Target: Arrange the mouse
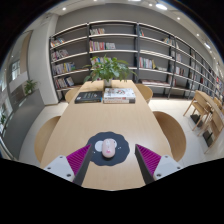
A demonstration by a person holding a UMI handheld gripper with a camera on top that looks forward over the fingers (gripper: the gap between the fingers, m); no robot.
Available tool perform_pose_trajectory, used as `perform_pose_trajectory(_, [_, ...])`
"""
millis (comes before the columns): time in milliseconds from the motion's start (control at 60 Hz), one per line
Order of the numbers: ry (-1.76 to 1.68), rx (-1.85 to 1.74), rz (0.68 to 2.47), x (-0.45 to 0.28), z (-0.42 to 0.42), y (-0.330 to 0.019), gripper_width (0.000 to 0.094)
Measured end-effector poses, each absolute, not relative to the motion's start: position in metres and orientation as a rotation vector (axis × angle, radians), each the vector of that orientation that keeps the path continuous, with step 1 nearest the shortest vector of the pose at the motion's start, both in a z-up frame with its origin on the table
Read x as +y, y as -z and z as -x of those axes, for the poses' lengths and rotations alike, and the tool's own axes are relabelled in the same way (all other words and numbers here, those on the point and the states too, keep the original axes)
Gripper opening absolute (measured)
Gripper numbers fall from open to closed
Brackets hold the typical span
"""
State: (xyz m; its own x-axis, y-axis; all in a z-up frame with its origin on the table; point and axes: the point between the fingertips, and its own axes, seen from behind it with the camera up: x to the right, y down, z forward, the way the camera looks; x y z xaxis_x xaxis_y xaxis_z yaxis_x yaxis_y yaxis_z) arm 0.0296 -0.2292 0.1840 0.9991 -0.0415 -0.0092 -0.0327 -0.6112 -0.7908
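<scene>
**Count, library table**

1 mouse point(107, 148) on 1 round mouse pad point(106, 149). 1 long wooden table point(100, 118). 2 books point(107, 96) at its far end. 1 potted plant point(108, 69). 3 chairs point(171, 133) seen at the table. 1 gripper point(109, 160), 2 fingers.

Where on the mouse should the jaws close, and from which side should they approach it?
Grip the mouse across its two long flanks, at about mid-length. It lies flat on a round dark mouse pad on the wooden table, just ahead of the open gripper. Coming from the near side, low and straight ahead, looks best: the rounded top would probably slip.
</scene>
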Motion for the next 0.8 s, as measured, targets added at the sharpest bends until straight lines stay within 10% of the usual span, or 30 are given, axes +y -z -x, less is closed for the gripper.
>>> perform_pose_trajectory(800, [-0.071,-0.003,2.184,-0.343,-0.033,-0.209,0.085])
